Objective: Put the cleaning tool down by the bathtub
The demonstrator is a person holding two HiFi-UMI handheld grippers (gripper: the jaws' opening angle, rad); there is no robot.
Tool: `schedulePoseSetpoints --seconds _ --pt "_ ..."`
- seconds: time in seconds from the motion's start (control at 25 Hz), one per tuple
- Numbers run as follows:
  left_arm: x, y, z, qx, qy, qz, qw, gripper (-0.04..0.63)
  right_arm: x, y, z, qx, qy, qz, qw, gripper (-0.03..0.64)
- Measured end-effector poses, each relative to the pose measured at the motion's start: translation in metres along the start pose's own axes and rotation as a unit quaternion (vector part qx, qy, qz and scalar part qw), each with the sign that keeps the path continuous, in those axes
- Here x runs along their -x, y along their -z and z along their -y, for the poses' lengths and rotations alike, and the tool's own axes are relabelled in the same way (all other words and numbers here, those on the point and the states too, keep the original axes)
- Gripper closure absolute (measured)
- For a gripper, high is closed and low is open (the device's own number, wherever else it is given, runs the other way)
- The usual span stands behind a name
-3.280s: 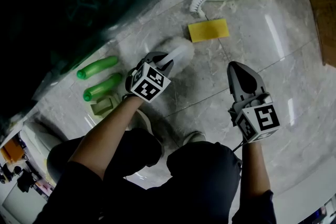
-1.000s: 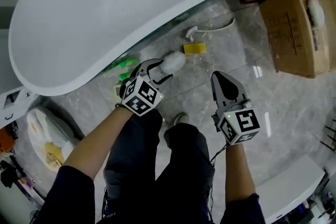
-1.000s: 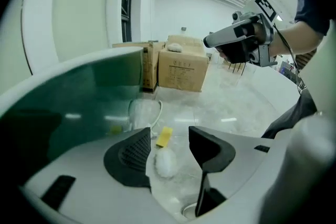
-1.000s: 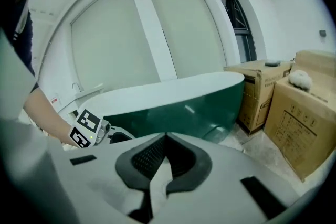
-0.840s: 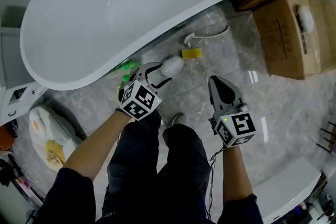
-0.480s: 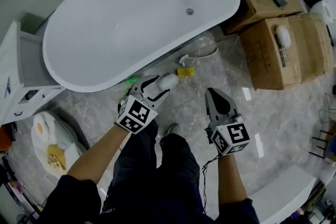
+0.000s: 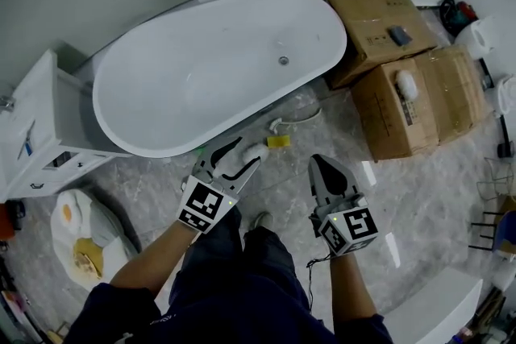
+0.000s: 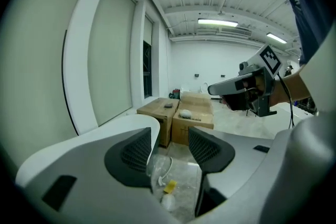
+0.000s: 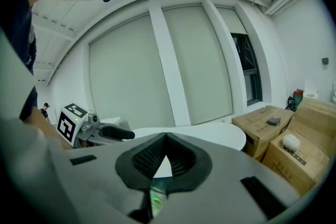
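Observation:
A white fluffy cleaning tool (image 7: 258,150) lies on the marble floor beside the white bathtub (image 7: 218,68). Close to it are a yellow sponge (image 7: 279,142) and a white brush with a curved handle (image 7: 292,119). My left gripper (image 7: 247,154) hangs open above the fluffy tool, holding nothing. In the left gripper view the open gripper (image 8: 169,152) frames the sponge (image 8: 169,185) and fluffy tool (image 8: 167,201) far below. My right gripper (image 7: 326,170) is shut and empty, over bare floor to the right; its tips (image 9: 166,137) meet.
Two cardboard boxes (image 7: 407,105) (image 7: 372,12) stand right of the tub's end. A white cabinet (image 7: 32,133) is at the left, with a white and yellow bundle (image 7: 81,238) on the floor below it. A paper roll (image 7: 482,34) sits at the far right.
The head view has pulled back and up, so the whole tub and the boxes now show. Both grippers have risen from the floor. The fluffy tool stays on the floor.

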State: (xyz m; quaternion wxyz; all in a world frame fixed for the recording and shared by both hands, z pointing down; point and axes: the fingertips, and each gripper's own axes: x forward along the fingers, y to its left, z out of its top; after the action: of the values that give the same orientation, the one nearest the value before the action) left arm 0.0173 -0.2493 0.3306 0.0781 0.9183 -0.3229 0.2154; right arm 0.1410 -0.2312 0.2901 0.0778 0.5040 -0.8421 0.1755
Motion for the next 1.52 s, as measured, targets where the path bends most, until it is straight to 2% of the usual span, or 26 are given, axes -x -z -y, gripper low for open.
schedulePoseSetpoints --seconds 0.32,0.52,0.68,1.16,1.36,1.52 --pt "0.060 -0.069 0.005 -0.008 -0.007 0.063 0.9980 0.360 0.034 -0.058 -0.032 0.024 0.006 0.036 0.999 0.612" --pt "0.086 -0.097 0.002 -0.019 -0.015 0.097 0.9949 0.362 0.047 -0.085 -0.049 0.033 -0.001 0.070 0.997 0.612" --pt "0.098 -0.113 0.003 -0.032 -0.020 0.117 0.9925 0.364 0.054 -0.094 -0.053 0.043 0.010 0.068 0.997 0.612" --pt "0.108 -0.130 0.001 -0.048 -0.033 0.129 0.9900 0.377 0.059 -0.110 -0.066 0.046 -0.010 0.095 0.994 0.612" --pt "0.109 -0.132 0.001 -0.045 -0.039 0.135 0.9891 0.416 0.060 -0.110 -0.065 0.049 -0.006 0.094 0.994 0.612" --pt "0.108 -0.132 0.004 -0.049 -0.040 0.130 0.9895 0.459 0.060 -0.117 -0.068 0.031 -0.020 0.114 0.993 0.612"
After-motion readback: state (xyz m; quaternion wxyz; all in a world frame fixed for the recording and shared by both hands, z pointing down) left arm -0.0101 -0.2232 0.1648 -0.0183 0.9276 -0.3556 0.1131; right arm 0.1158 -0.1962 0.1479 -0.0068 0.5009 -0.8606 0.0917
